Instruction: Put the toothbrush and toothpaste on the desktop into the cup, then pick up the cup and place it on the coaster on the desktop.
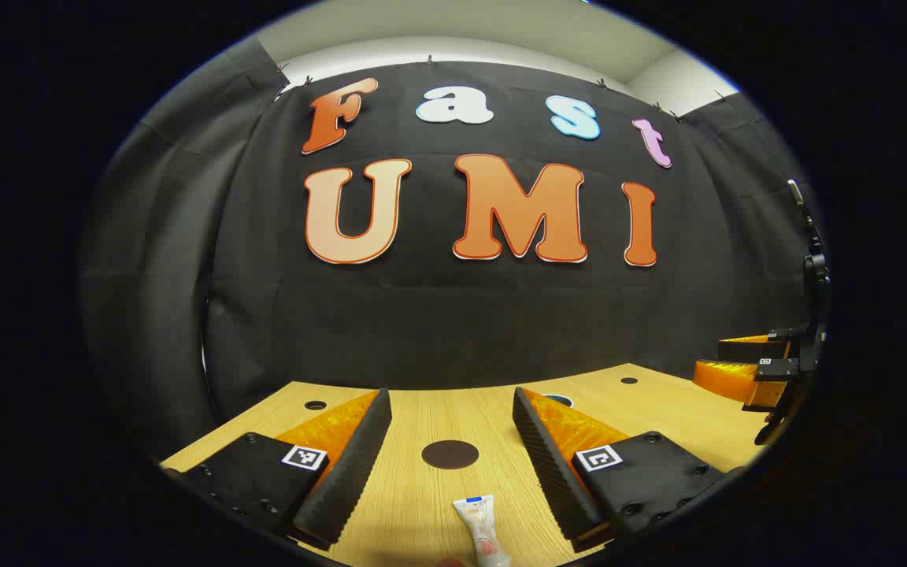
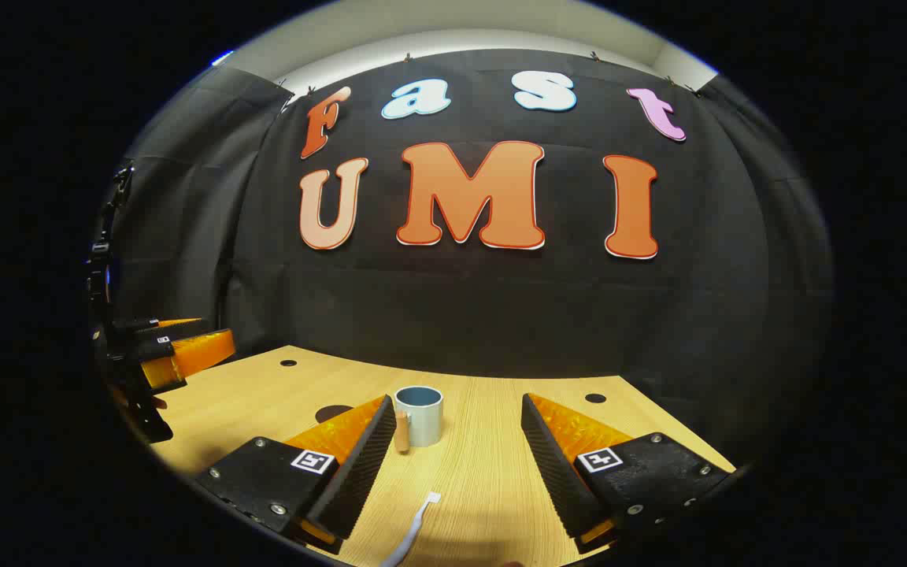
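while hovering low over the wooden desktop (image 1: 422,504), left gripper (image 1: 451,417) spread wide and empty, toothpaste tube (image 1: 482,531) lying flat between its fingers, round dark coaster (image 1: 449,454) just beyond. right gripper (image 2: 457,421) likewise agape, holding nothing, white toothbrush (image 2: 412,532) on the desktop near its fingers, grey-blue cup (image 2: 419,415) upright farther back.

Grey cup (image 2: 420,416), white toothbrush (image 2: 414,529), brown coaster (image 1: 450,454)
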